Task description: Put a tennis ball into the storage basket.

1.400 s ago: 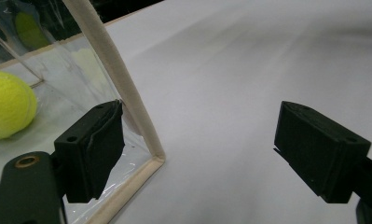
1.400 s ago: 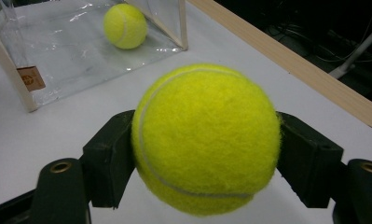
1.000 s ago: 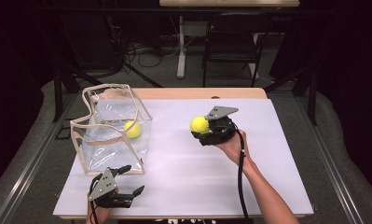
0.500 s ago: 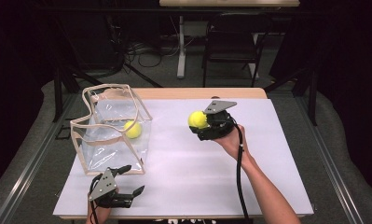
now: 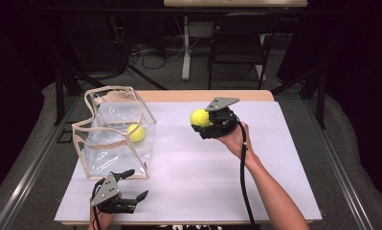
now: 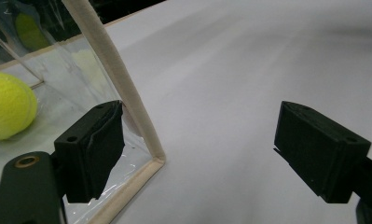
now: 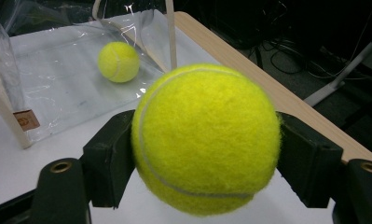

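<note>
High view: right tool [image 5: 204, 120] clamps tennis ball [image 5: 199, 117].

The tennis ball [image 7: 206, 140] looks fuzzy, matt felt. The bag [image 5: 113, 134] on the left is glossy clear plastic with a beige, probably cloth, trim. The table [image 5: 217, 177] has a smooth matt white top and a wooden far edge. The jaws are matt black plastic.
</note>
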Demonstrator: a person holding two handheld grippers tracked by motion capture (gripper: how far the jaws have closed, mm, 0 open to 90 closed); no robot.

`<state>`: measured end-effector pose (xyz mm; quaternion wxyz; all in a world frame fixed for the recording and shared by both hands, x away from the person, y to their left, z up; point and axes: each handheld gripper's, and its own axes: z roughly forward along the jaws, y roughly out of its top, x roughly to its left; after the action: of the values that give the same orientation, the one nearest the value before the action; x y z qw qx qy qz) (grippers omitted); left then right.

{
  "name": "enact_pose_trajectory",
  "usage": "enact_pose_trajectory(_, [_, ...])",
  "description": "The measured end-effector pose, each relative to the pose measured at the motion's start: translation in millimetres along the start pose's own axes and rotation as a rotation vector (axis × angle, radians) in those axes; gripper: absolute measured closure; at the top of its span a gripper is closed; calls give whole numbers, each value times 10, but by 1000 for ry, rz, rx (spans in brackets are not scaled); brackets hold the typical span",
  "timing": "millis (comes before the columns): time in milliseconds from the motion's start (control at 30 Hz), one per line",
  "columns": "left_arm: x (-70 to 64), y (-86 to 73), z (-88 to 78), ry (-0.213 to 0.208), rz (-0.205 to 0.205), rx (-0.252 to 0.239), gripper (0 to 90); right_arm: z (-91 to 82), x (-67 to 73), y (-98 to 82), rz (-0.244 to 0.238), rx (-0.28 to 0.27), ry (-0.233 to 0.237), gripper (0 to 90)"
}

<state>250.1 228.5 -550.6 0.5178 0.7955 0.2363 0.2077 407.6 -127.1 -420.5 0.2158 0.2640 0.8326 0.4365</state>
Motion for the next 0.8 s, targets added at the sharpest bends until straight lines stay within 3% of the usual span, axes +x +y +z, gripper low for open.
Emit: enact_pose_trajectory(800, [-1, 0, 5, -2, -2, 1, 160, 88, -17, 266, -26, -4, 2, 261])
